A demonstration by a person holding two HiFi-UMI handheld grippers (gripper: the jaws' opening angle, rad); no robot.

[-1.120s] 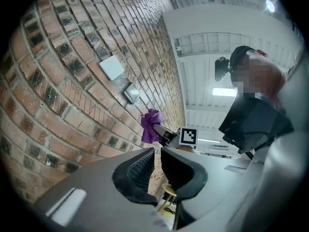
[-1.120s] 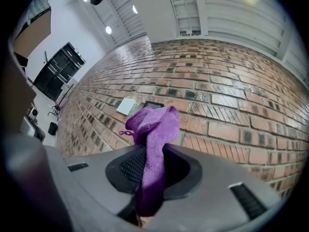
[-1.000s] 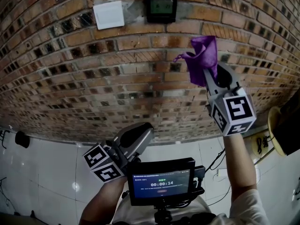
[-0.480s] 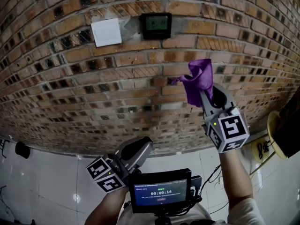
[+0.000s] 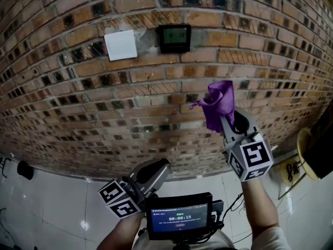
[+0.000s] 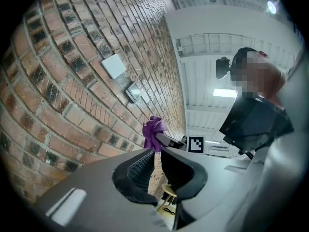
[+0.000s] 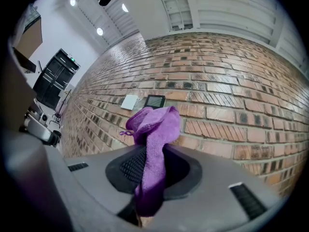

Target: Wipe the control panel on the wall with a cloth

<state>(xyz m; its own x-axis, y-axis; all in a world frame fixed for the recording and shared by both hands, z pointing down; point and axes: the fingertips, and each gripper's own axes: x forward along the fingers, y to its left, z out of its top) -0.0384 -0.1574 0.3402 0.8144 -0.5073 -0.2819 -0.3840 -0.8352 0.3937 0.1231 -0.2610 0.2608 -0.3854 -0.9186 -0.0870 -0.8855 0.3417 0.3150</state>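
The control panel (image 5: 174, 38) is a small black box with a greenish display, fixed high on the brick wall. It also shows in the right gripper view as a dark control panel (image 7: 155, 101) and in the left gripper view as a small panel (image 6: 133, 92). My right gripper (image 5: 227, 120) is raised toward the wall, below and right of the panel and apart from it, shut on a purple cloth (image 5: 218, 104). The cloth (image 7: 157, 144) bunches above the jaws. My left gripper (image 5: 160, 166) hangs low near my body, jaws together, holding nothing.
A white switch plate (image 5: 120, 45) sits just left of the panel. A monitor (image 5: 179, 217) on my chest rig shows a timer. A pale round stool (image 5: 307, 150) and cables lie at the right by the wall's foot; a black object (image 5: 23, 154) sits at left.
The right gripper with the cloth has dropped lower, farther below the panel. The left gripper has stayed low. The timer has advanced by a second.
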